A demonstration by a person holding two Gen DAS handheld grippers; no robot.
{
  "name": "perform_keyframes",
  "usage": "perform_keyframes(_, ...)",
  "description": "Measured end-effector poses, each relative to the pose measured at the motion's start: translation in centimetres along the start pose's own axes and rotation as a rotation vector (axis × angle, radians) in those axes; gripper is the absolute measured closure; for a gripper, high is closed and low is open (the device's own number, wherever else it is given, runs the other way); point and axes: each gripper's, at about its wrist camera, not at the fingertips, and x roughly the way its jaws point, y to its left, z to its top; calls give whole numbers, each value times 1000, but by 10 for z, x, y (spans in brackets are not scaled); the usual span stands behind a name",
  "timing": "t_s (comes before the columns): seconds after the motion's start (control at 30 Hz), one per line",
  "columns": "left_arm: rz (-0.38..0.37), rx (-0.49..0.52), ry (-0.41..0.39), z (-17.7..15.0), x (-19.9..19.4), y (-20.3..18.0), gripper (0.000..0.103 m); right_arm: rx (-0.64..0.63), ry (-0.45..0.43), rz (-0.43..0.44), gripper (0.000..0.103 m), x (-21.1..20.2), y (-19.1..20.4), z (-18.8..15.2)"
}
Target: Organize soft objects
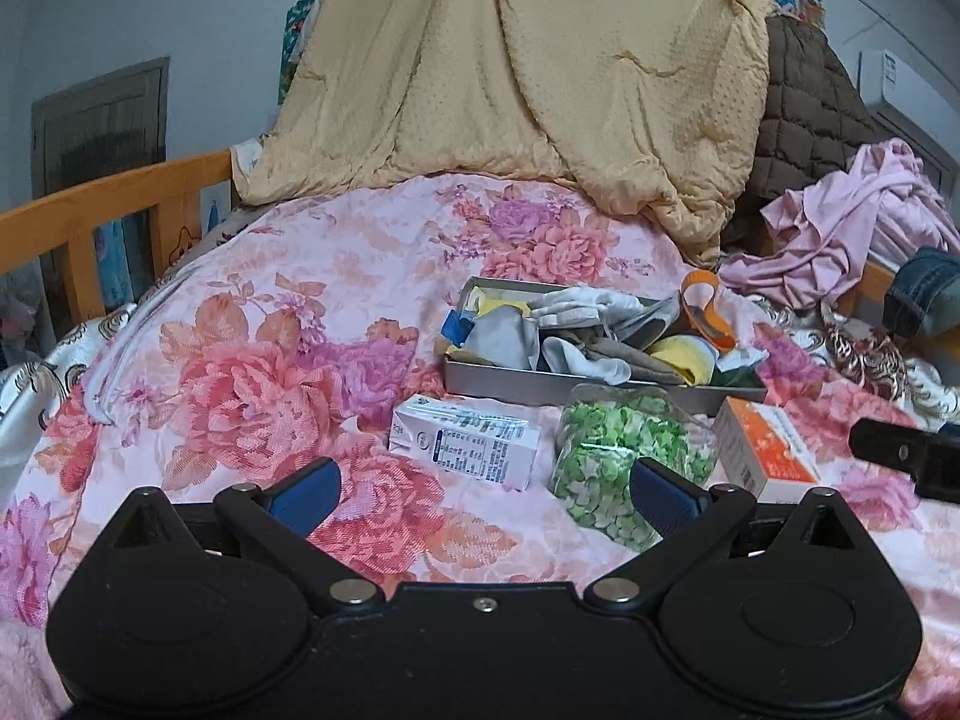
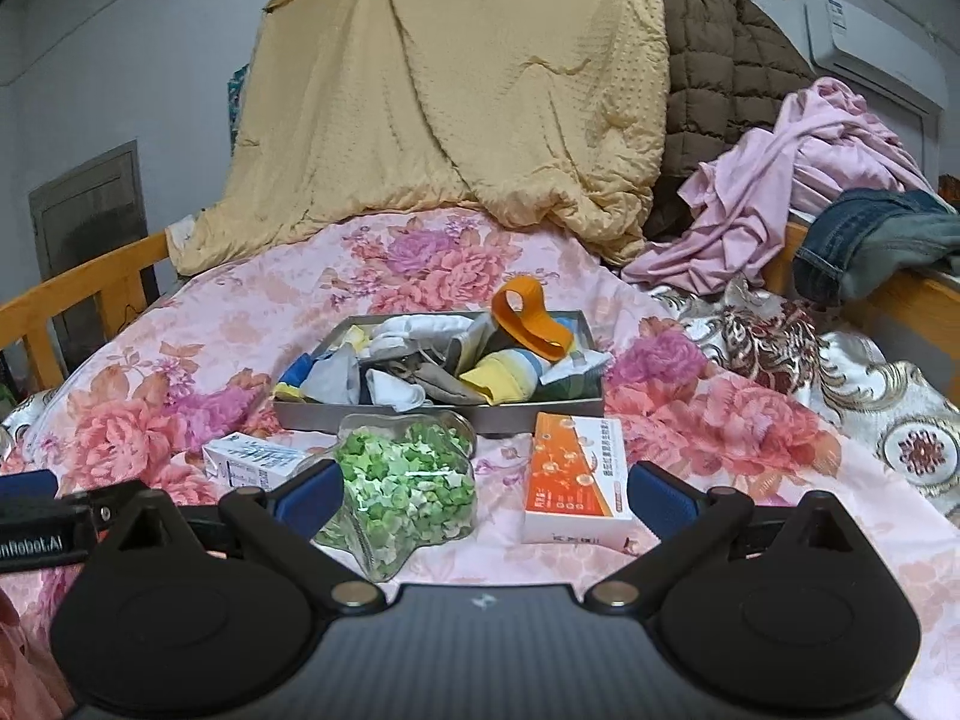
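A grey metal tray (image 2: 438,411) sat on the pink floral bedspread (image 1: 252,324), heaped with soft things: a white glove (image 1: 579,306), grey and white socks (image 2: 390,387), a yellow cloth (image 2: 501,381) and an orange loop strap (image 2: 531,318) sticking up at its far right. Just in front of the tray lay a milk carton (image 1: 465,441) to the left, a clear star-shaped jar of green paper stars (image 2: 402,489) in the middle (it may have touched the tray's front wall, though the view was too warped to say) and an orange-and-white box (image 2: 576,483) to the right. The left gripper (image 1: 483,495) hovered before the tray with fingers spread wide and holding nothing. The right gripper (image 2: 483,495) did likewise, its fingers flanking the jar and box without contact. Behind the tray a tan quilt (image 2: 456,96) was piled.
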Motion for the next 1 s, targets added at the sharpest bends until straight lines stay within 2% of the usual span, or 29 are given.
perform_keyframes(0.17, -24, 26, -2, -4, -2, -5, 1, 36, 19, -8, 0, -3, -3, -8)
perform_keyframes(0.33, -26, 50, -15, -7, -3, -7, 1, 20, 30, -19, 0, -4, 2, -14)
perform_keyframes(0.57, 3, 13, -10, -6, 0, -2, 1, -13, 71, -32, 0, 5, 7, -18)
perform_keyframes(1.0, 21, 14, 17, -8, 5, -2, 1, -1, 73, -30, 0, 8, 4, -18)
